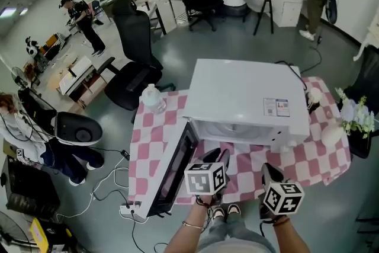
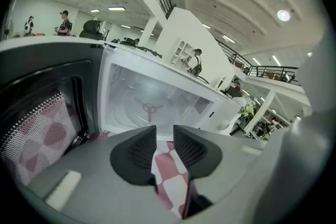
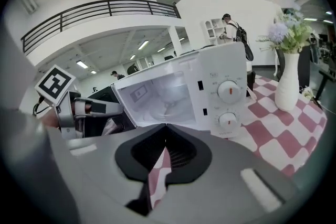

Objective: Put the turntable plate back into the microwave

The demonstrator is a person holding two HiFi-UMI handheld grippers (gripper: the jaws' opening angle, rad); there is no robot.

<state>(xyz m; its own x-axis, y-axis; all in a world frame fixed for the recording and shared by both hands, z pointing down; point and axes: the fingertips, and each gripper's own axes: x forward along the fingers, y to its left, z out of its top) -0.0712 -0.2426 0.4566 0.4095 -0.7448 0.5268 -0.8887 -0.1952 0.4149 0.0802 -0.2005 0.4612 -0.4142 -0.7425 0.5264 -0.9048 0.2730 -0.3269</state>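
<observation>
A white microwave (image 1: 249,98) stands on a pink-and-white checked table (image 1: 320,163), its door (image 1: 174,172) swung open to the left. In the left gripper view a clear round turntable plate (image 2: 137,115) seems to lie flat on the cavity floor, a three-armed hub showing through it. My left gripper (image 2: 164,132) hovers in front of the opening (image 1: 218,157); its jaws stand a little apart with only the cloth showing between them. My right gripper (image 3: 165,128) hangs beside it (image 1: 267,170), by the control knobs (image 3: 229,92), shut with nothing in it.
A water bottle (image 1: 154,98) stands at the table's back left corner. A white vase of flowers (image 3: 289,81) and small white items (image 1: 331,133) sit to the right of the microwave. Office chairs (image 1: 136,62) and a power strip (image 1: 127,209) are on the floor to the left.
</observation>
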